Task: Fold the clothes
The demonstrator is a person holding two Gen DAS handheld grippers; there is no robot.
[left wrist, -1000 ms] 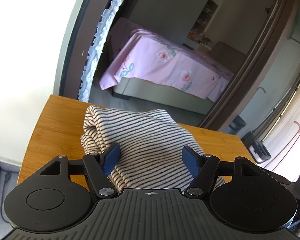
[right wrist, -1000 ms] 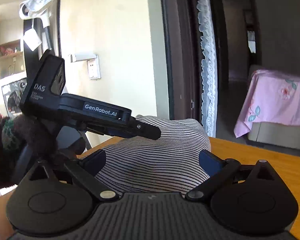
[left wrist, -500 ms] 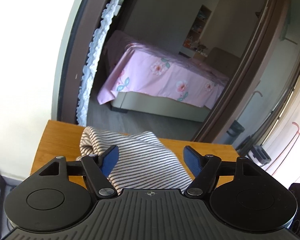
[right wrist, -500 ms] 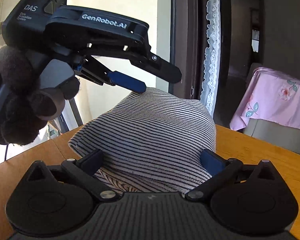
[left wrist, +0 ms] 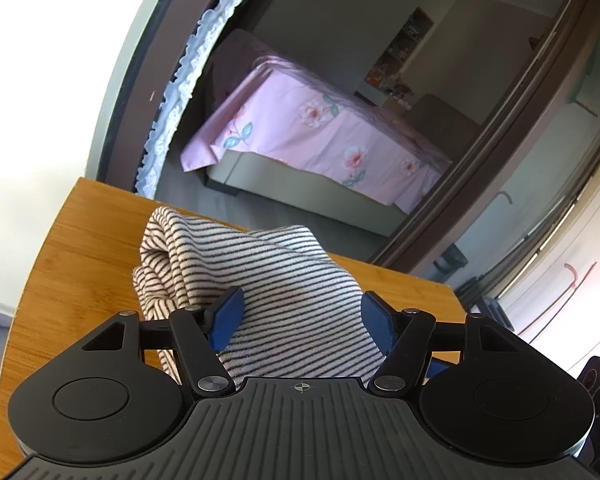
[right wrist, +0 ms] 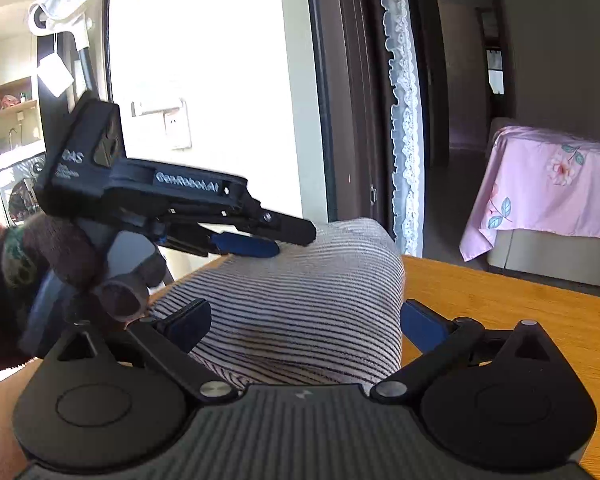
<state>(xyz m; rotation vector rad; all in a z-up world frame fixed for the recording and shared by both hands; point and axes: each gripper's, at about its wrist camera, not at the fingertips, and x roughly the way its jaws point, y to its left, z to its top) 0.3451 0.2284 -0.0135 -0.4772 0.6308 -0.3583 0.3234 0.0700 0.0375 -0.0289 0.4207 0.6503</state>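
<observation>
folded striped garment (left wrist: 284, 292) at lower centre on the wooden table (left wrist: 80, 248). left gripper (left wrist: 302, 316) spread wide above it, grasping nothing. right gripper (right wrist: 304, 324) likewise released, straddling the cloth.

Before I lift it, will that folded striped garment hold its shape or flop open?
The folded black-and-cream striped knit garment looks soft and thick, so probably floppy: loose rolled layers show at its left edge. Lifted from one side, it would likely unfold. On the smooth wooden table, a push probably slides it.
</observation>
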